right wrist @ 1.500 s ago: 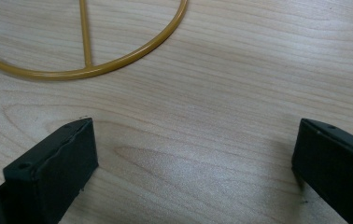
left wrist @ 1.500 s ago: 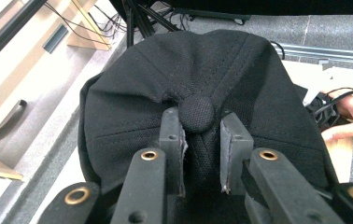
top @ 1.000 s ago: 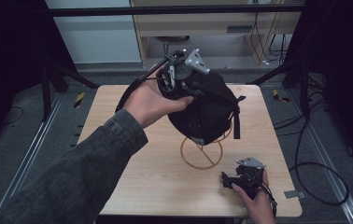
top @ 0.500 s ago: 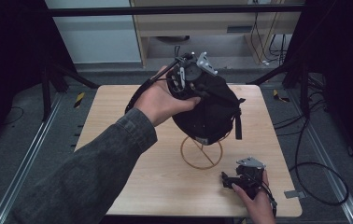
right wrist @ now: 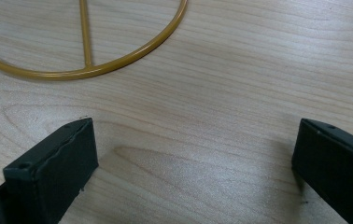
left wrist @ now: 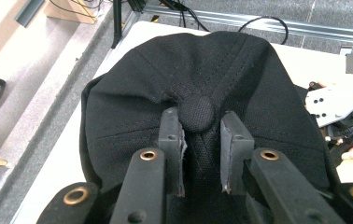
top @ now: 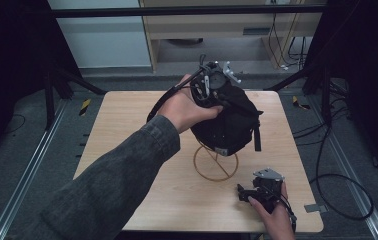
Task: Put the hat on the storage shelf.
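My left gripper (left wrist: 198, 140) pinches the crown of a black cap (top: 229, 120) around its top button (left wrist: 198, 113), holding it over a gold wire stand (top: 216, 162) mid-table. At 5 o'clock, my right gripper (right wrist: 195, 158) rests on the wooden table (top: 127, 135), jaws spread apart.

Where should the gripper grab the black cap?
At the crown, from above. The left gripper already pinches the cloth by the top button of the black cap, where the panels meet and bunch easily. That probably lets it hang over the gold stand.
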Demonstrator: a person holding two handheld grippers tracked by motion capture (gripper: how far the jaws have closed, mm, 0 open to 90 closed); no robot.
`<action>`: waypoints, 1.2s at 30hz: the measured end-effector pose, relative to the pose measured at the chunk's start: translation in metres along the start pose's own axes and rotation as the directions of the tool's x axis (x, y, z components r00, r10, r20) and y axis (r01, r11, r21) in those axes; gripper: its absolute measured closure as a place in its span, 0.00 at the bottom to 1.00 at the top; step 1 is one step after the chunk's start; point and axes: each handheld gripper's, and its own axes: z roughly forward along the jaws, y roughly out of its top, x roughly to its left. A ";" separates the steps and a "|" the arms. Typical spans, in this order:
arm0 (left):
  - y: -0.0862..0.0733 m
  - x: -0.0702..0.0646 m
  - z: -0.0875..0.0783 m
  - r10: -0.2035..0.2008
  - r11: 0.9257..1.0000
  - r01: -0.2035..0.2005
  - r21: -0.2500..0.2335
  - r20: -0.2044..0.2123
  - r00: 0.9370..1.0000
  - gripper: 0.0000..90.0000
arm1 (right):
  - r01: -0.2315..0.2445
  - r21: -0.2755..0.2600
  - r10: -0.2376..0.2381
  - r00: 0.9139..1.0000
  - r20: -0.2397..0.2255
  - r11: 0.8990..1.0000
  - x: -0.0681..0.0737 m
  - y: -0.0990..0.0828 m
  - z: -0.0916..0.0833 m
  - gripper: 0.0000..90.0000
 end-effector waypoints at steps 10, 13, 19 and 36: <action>-0.002 -0.004 0.015 0.003 1.000 -0.004 0.016 0.024 1.000 0.81 | -0.002 0.001 0.002 1.000 0.000 1.000 0.000 0.000 0.000 0.00; -0.003 -0.004 0.020 0.003 1.000 -0.003 0.022 0.025 1.000 0.81 | -0.002 0.001 0.002 1.000 0.000 1.000 0.000 0.000 0.000 0.00; -0.007 -0.005 0.027 0.001 0.999 -0.002 0.032 0.032 0.999 0.81 | 0.000 -0.001 0.000 1.000 0.001 1.000 0.000 0.000 0.000 0.00; -0.009 -0.003 0.033 -0.007 0.999 0.006 0.038 0.030 1.000 0.79 | 0.002 -0.001 -0.002 1.000 0.001 1.000 0.000 0.000 0.000 0.00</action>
